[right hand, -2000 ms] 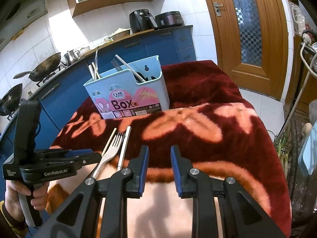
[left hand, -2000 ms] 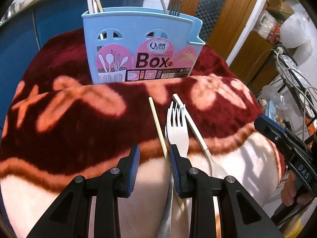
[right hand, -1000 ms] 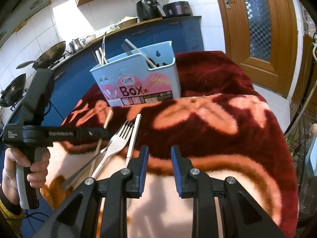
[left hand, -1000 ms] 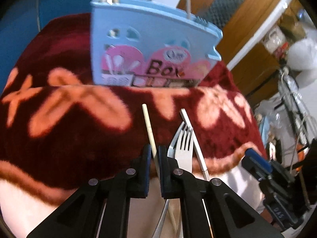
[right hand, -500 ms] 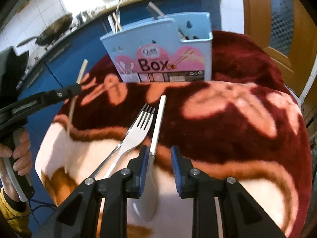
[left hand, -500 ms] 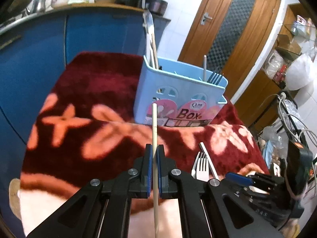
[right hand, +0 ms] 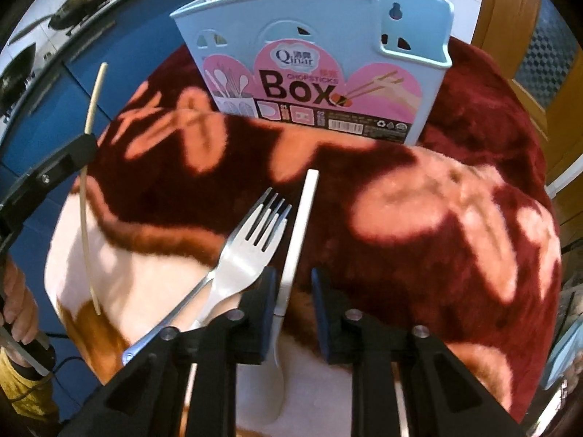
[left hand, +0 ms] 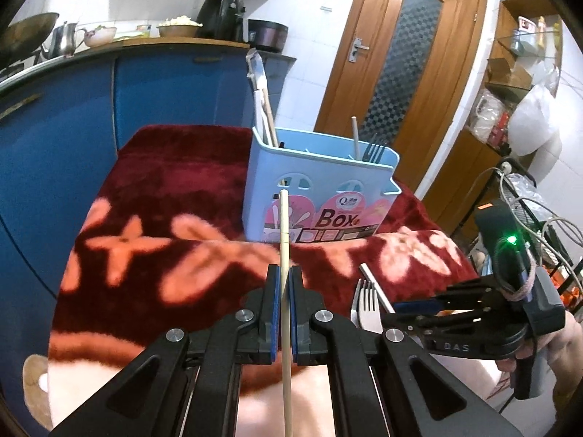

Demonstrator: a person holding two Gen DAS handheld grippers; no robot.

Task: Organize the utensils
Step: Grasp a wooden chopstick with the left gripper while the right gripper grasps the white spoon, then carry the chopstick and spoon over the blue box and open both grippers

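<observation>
My left gripper (left hand: 285, 273) is shut on a wooden chopstick (left hand: 284, 225) and holds it raised above the blanket, pointing at the light blue utensil box (left hand: 320, 196). The chopstick (right hand: 89, 153) and the left gripper also show at the left of the right wrist view. My right gripper (right hand: 294, 277) is open and low, its jaws standing either side of the handle of a white spoon (right hand: 298, 233) lying on the blanket. A metal fork (right hand: 251, 251) lies just left of the spoon. The box (right hand: 320, 69) stands behind them and holds several utensils.
The table is covered by a dark red and peach blanket (right hand: 455, 218). Blue kitchen cabinets (left hand: 109, 109) stand behind and to the left. A wooden door (left hand: 400, 73) is at the back right. A wire rack with bags (left hand: 539, 196) stands at the right.
My left gripper closed on the chopstick and lifted it off the blanket toward the box. My right gripper moved down and forward until its jaws straddle the white spoon's handle.
</observation>
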